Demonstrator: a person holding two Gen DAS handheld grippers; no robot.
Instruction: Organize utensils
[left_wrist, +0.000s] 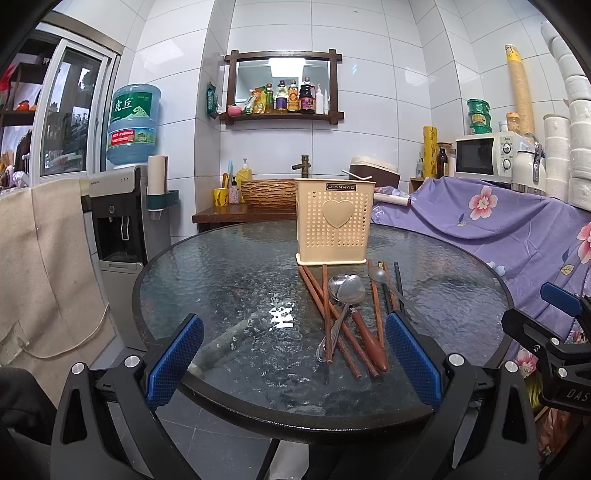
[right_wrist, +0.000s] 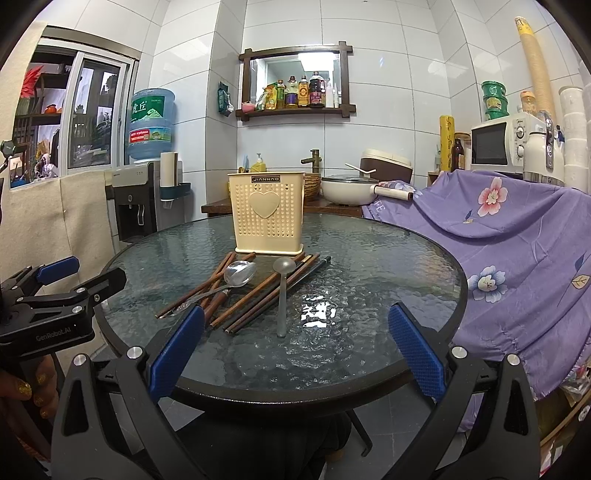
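Note:
A cream perforated utensil holder (left_wrist: 334, 227) with a heart stands upright at the far side of a round glass table (left_wrist: 221, 280); it also shows in the right wrist view (right_wrist: 267, 218). In front of it lie several wooden chopsticks (left_wrist: 334, 325), metal spoons (left_wrist: 349, 290) and a grey spoon (right_wrist: 282, 295). My left gripper (left_wrist: 293, 360) is open and empty above the table's near edge, left of the pile. My right gripper (right_wrist: 295, 349) is open and empty, near the grey spoon's handle end.
A purple floral cloth (right_wrist: 517, 251) covers furniture at the table's right. A water dispenser (left_wrist: 118, 221) stands at the left. A wooden counter (right_wrist: 266, 206) with a sink and a white pot (right_wrist: 349, 190) is behind the table.

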